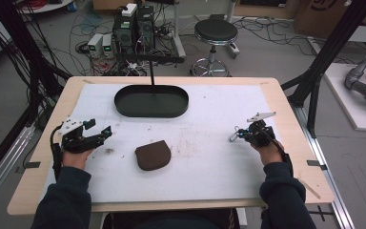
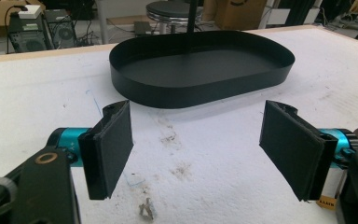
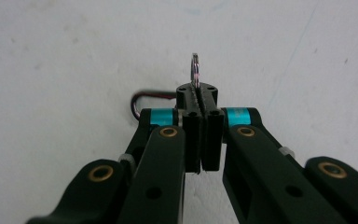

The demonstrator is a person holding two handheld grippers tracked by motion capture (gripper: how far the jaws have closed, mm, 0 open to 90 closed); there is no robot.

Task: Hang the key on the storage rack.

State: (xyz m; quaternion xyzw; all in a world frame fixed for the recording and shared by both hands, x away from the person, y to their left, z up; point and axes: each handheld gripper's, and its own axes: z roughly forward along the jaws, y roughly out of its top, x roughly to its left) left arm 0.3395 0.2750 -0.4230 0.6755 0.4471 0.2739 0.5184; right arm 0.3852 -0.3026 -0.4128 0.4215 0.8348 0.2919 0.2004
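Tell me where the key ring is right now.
The key ring is clamped in the right gripper, at the table's right side, right of the brown pouch.

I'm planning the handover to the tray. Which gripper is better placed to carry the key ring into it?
Right. The right gripper is already shut on the key ring; the left gripper stands open with nothing between its jaws, though nearer the black tray.

My lab, computer towers (image 1: 134,28) on the floor, cables (image 1: 83,21) everywhere, a stool (image 1: 215,33), black frame posts (image 1: 331,47) around my bench (image 1: 52,124)
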